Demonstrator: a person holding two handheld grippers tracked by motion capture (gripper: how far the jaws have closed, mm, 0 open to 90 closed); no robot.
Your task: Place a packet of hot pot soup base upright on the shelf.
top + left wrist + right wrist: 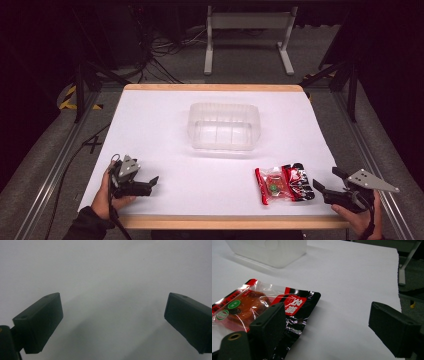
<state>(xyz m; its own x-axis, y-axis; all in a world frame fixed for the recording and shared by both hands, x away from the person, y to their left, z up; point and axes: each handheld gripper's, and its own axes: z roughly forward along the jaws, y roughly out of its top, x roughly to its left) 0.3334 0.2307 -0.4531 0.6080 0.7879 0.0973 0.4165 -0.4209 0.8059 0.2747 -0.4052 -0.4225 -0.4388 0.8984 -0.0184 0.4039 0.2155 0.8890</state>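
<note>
From the high view, a white table (165,130) carries a clear plastic container (224,127) near its middle, empty as far as can be seen. A red-and-black snack packet (284,183) lies flat close to the near edge, on the person's right. The right gripper (322,189) sits just beside the packet's right end, jaws spread and holding nothing. The left gripper (150,184) rests low at the near left, well apart from the packet and the container, with its jaws also parted.

In the left gripper view, the left gripper (113,315) has both black jaws standing wide over bare white tabletop, nothing between them.

In the right gripper view, the right gripper (327,325) is spread wide. The snack packet (262,307) lies ahead and off to one side, its dark crinkled end partly behind one jaw, while the other jaw stands over bare table. The container (269,250) sits farther off.

The likely work is lifting the packet into the container, and the main risk lies in alignment: only the packet's edge is in the jaws' line (the film looks thin and slippery), so a close from here could catch just a corner, letting it slide out or push across the table.
</note>
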